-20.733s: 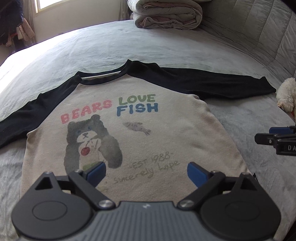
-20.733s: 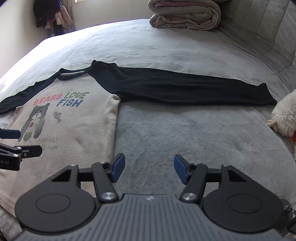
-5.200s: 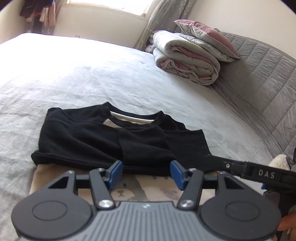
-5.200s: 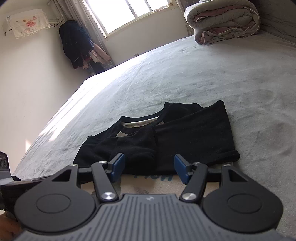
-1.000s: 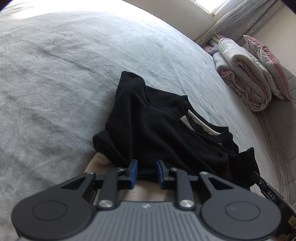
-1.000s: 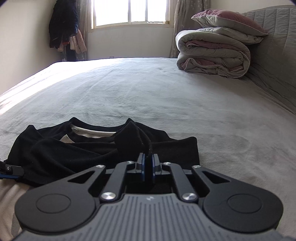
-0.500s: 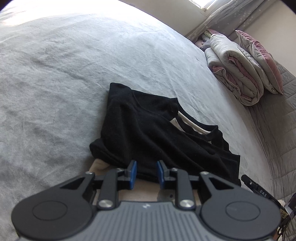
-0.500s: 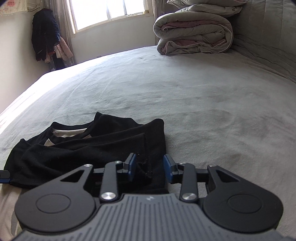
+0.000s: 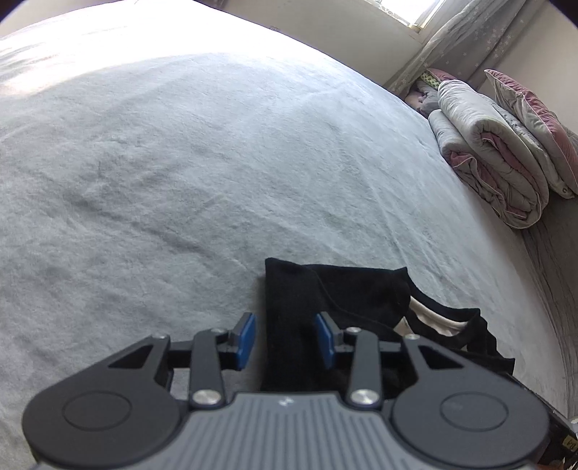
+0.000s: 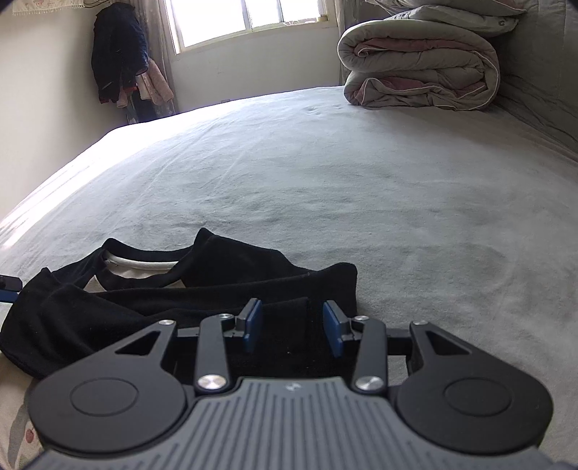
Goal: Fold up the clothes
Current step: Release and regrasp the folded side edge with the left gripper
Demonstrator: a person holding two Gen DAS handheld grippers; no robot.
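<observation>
Left wrist view: sweatshirt [image 9: 346, 311] at 5 o'clock, sleeves folded in, final folds left; left gripper [image 9: 285, 338] is opening, right gripper [image 10: 292, 327] parted, neither gripping.

Setting: home bedroom. Large bed [image 10: 361, 188] with grey plush cover fills both views. Rolled grey-and-pink duvet [image 10: 419, 68] at 1 o'clock in the right wrist view, a pillow [image 9: 534, 119] stacked on it at 2 o'clock in the left wrist view. Window [image 10: 245, 18] at 12 o'clock with curtain [image 9: 451, 47]; clothes hanging [image 10: 119, 58] in the corner at 11 o'clock. Quilted grey headboard [image 10: 542, 65] at 2 o'clock.
</observation>
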